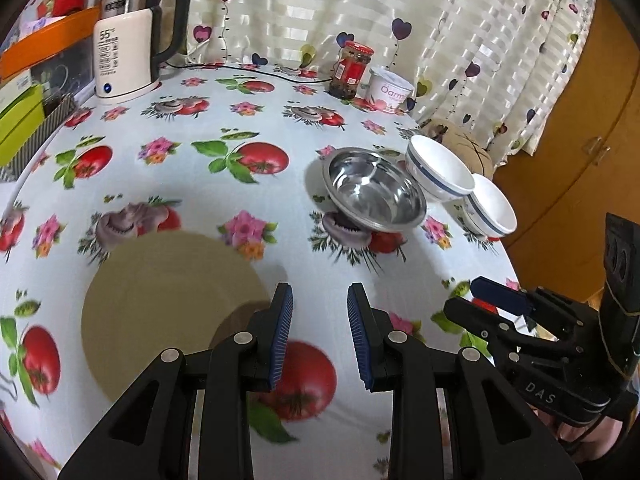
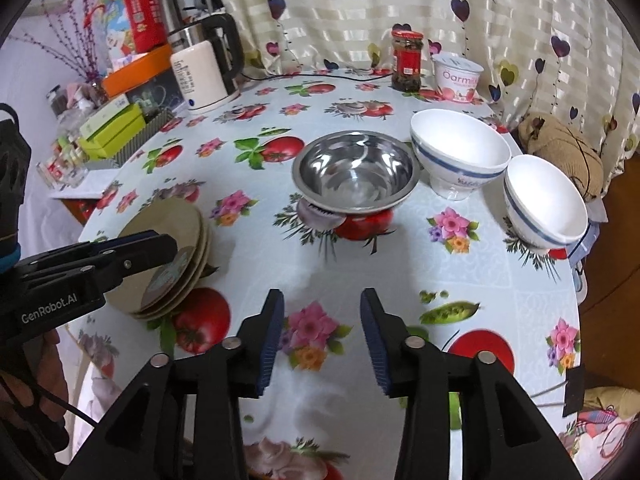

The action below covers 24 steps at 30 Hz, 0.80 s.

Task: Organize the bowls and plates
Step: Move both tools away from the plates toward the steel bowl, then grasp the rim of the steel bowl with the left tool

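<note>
A stack of beige plates (image 2: 176, 256) lies at the table's left; in the left wrist view its top plate (image 1: 160, 304) sits just left of my left gripper (image 1: 320, 336), which is open and empty above the cloth. A steel bowl (image 2: 354, 174) (image 1: 374, 194) stands mid-table. Two white bowls with blue bands stand to its right, one farther back (image 2: 460, 152) (image 1: 438, 170) and one near the edge (image 2: 544, 204) (image 1: 490, 210). My right gripper (image 2: 322, 338) is open and empty, short of the steel bowl. The right gripper also shows in the left wrist view (image 1: 480, 300).
A white kettle (image 2: 204, 76) and boxes (image 2: 116, 128) stand at the back left. A red-lidded jar (image 2: 406, 62) and a yogurt tub (image 2: 458, 78) stand at the back by the curtain. The round table's edge (image 2: 576, 300) curves close to the right bowls.
</note>
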{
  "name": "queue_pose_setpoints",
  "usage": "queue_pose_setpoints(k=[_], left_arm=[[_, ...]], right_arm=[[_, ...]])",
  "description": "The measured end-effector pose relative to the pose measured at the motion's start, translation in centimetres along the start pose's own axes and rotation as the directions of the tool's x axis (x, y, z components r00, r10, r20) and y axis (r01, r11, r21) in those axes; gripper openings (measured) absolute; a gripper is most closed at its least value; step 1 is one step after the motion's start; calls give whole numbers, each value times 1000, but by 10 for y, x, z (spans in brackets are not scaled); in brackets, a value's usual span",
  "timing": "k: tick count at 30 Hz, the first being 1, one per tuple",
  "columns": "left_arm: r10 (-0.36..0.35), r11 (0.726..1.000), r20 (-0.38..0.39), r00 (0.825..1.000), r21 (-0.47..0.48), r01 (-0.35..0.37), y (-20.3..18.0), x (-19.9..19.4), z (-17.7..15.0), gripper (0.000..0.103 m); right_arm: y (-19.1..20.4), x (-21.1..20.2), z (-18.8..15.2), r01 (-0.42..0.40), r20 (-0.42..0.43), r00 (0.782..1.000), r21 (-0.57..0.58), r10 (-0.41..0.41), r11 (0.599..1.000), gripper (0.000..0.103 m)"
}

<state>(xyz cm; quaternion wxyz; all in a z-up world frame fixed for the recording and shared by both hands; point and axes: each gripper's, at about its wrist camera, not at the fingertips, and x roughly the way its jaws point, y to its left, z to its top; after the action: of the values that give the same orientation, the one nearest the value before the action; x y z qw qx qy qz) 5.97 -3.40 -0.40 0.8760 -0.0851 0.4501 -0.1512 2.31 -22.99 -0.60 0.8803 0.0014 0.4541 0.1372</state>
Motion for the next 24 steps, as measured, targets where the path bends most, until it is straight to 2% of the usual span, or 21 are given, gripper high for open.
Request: queue_pose_setpoints(k=[12,24], left_arm=[[-15,1000,-36,999,-27,14,-10,48,54,31],[-11,998,-81,997,-60,6,-15,91,83,31]], right_arm=[[-38,31,38,25,-16,1000,77,-24,997,42],[-67,58,65,20,-13,1000,155,-18,988,42]])
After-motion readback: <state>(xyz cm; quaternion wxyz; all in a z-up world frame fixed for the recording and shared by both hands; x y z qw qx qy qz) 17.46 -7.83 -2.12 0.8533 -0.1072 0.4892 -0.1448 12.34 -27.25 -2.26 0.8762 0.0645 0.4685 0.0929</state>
